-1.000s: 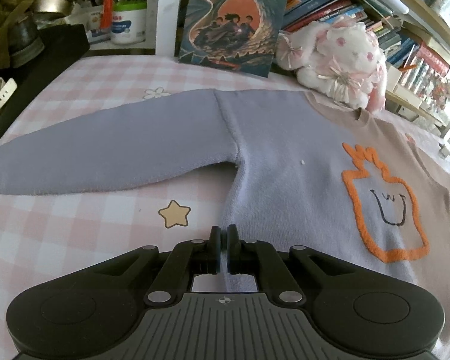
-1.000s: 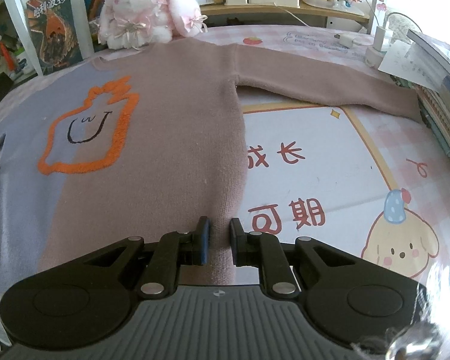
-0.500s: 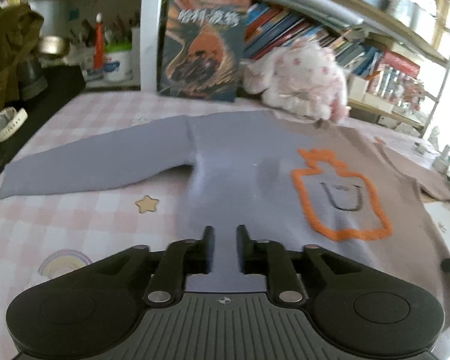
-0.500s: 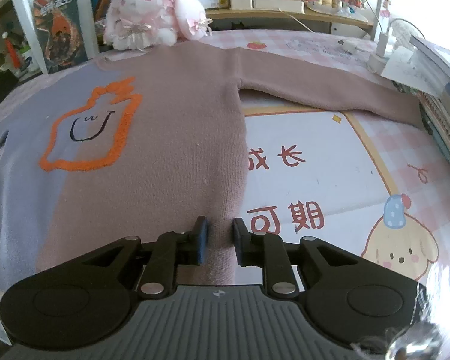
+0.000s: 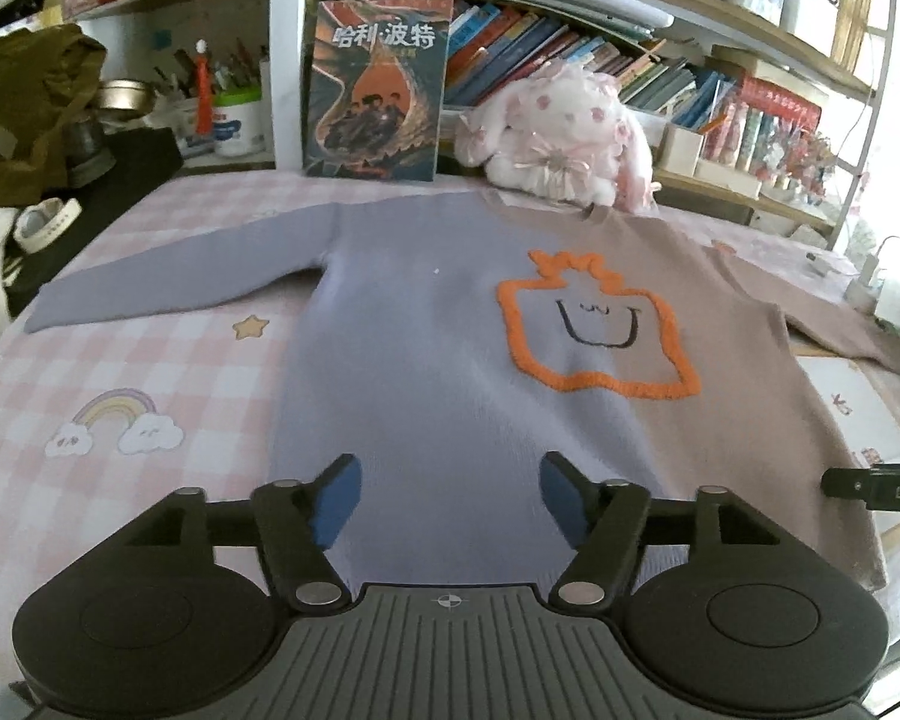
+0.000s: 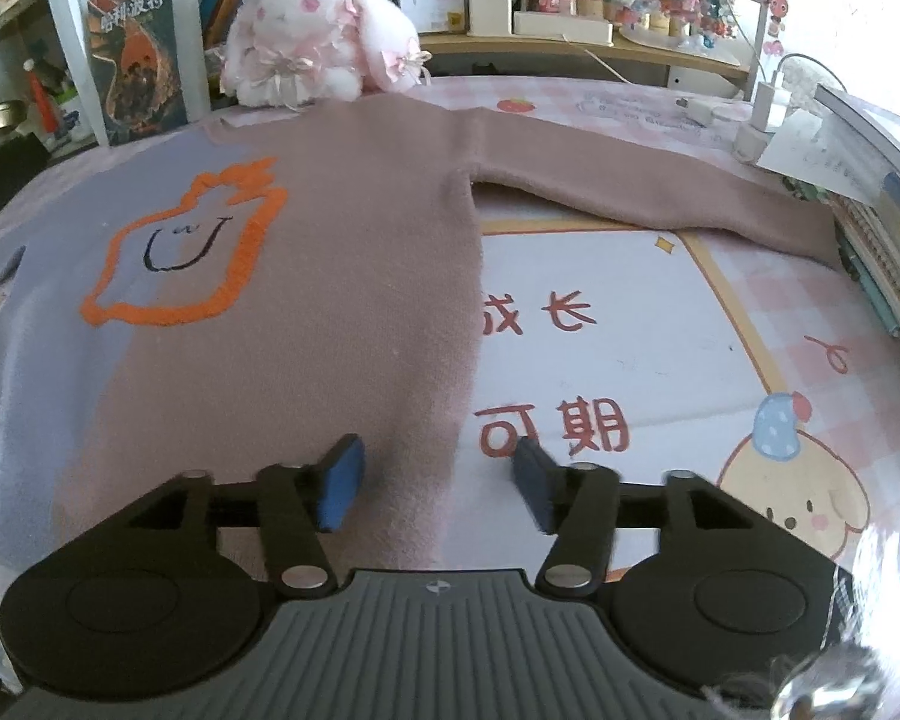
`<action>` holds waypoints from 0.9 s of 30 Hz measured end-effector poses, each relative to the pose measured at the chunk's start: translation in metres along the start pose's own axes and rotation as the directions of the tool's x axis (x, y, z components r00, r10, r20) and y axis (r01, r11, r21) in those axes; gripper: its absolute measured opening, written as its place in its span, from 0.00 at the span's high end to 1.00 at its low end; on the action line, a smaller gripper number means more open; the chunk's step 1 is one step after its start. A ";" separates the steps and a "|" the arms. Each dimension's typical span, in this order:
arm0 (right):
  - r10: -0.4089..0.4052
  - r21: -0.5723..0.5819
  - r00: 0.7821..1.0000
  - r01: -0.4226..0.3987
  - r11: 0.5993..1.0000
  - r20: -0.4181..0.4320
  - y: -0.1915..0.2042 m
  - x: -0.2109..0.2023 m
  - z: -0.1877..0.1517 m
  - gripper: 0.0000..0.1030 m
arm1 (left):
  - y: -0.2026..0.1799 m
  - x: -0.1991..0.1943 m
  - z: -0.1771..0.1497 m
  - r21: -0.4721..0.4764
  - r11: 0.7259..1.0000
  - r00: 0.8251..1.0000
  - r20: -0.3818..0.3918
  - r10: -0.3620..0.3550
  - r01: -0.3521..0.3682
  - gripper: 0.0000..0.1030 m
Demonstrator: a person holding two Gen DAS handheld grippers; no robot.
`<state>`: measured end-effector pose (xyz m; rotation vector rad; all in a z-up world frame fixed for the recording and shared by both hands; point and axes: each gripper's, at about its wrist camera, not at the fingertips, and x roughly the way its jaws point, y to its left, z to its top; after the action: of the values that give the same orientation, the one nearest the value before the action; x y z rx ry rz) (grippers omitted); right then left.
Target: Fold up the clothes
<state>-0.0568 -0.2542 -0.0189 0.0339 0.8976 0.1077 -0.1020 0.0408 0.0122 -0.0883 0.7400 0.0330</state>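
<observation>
The sweater point(image 5: 450, 360) is lying flat, front up, on the pink checked bedsheet point(image 5: 150, 360), half lavender, half dusty pink, with a fuzzy orange outline point(image 5: 594, 330) around a drawn smile. The book point(image 5: 378, 90) behind is reading 哈利·波特. The left gripper point(image 5: 450, 501) and right gripper point(image 6: 435, 483) are hovering at the hem, jaws just opening wide, nothing pinched. Open sheet is showing beside both sleeves.

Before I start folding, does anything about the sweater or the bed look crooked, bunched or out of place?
Nothing stands out. The sweater lies flat, face up, both sleeves spread out sideways. The plush rabbit sits just behind its collar, possibly touching it.
</observation>
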 end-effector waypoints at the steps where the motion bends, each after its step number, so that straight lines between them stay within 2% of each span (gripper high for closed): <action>1: -0.002 0.009 1.000 0.002 1.000 -0.004 -0.002 0.000 0.000 0.31 | -0.002 -0.002 -0.002 0.000 1.000 1.000 0.002 0.011 -0.011 0.26; 5: -0.017 0.061 1.000 0.016 0.998 0.013 -0.011 -0.008 -0.004 0.17 | -0.009 -0.010 -0.008 0.002 0.999 0.999 0.024 0.041 -0.042 0.18; 9: -0.038 0.045 0.996 0.035 0.998 0.078 -0.012 -0.019 -0.010 0.10 | -0.013 -0.015 -0.012 0.017 0.998 0.998 0.031 0.061 -0.062 0.14; 16: -0.039 0.026 0.990 0.036 0.999 0.135 -0.002 -0.032 -0.030 0.08 | -0.019 -0.024 -0.022 -0.013 0.994 0.993 0.039 0.111 -0.111 0.11; 19: -0.006 0.007 0.990 0.005 1.000 0.139 0.007 -0.037 -0.037 0.06 | -0.024 -0.022 -0.025 0.006 0.993 0.992 0.033 0.120 -0.121 0.11; 27: -0.010 -0.030 0.987 0.015 0.999 0.157 0.028 -0.044 -0.039 0.04 | -0.024 -0.013 -0.023 0.101 0.994 0.999 0.033 0.041 -0.044 0.10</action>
<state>-0.1164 -0.2313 -0.0069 0.0075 0.7381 0.1054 -0.1257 0.0147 0.0059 0.0248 0.7115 0.0376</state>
